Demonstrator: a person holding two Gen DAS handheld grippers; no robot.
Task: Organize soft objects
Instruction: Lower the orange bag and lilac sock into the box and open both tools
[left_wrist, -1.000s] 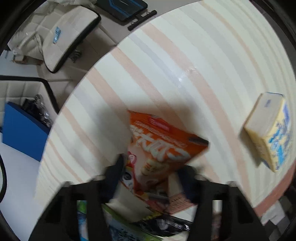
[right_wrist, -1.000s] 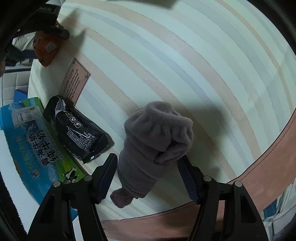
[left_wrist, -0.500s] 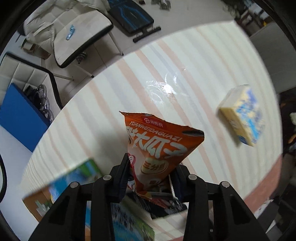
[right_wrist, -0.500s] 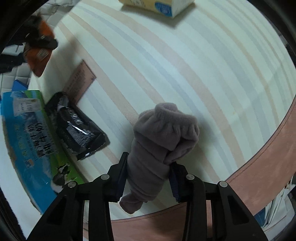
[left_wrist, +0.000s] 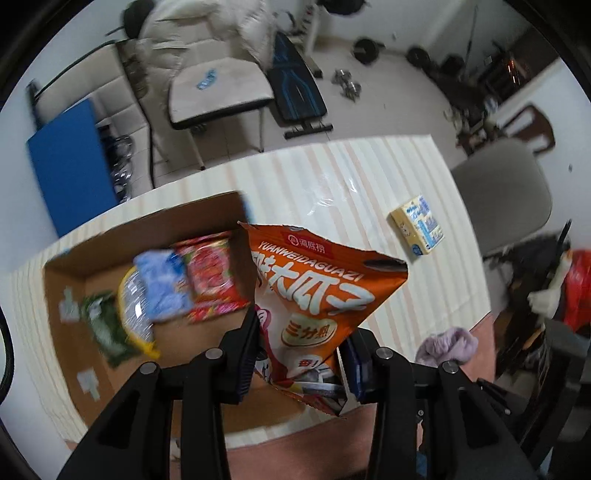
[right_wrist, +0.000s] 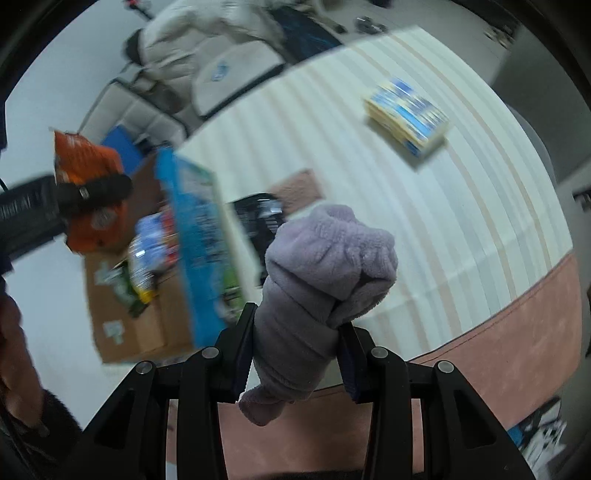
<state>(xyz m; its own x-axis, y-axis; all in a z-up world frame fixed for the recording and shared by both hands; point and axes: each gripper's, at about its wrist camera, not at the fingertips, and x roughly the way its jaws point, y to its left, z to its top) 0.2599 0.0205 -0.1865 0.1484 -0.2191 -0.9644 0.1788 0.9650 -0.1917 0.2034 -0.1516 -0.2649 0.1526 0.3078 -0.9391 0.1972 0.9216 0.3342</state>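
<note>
My left gripper (left_wrist: 301, 354) is shut on an orange snack bag (left_wrist: 317, 295), held high above the striped table beside an open cardboard box (left_wrist: 74, 258). The same orange snack bag (right_wrist: 88, 195) shows at the left of the right wrist view, clamped in the other gripper. My right gripper (right_wrist: 295, 350) is shut on a rolled lilac fleece sock (right_wrist: 325, 280), lifted off the table. That lilac sock (left_wrist: 447, 345) also peeks in at the lower right of the left wrist view.
The cardboard box (right_wrist: 125, 332) holds several snack packets (left_wrist: 177, 284). A yellow-blue tissue pack (left_wrist: 417, 229) lies on the tablecloth's far right. A black packet (right_wrist: 258, 218) lies by the box's blue flap (right_wrist: 195, 236). Chairs (left_wrist: 214, 92) and a blue board (left_wrist: 70, 170) stand beyond the table.
Both grippers closed on their items and rose well above the table. The left one swung over toward the box, which has come into view. The sock left the tablecloth.
</note>
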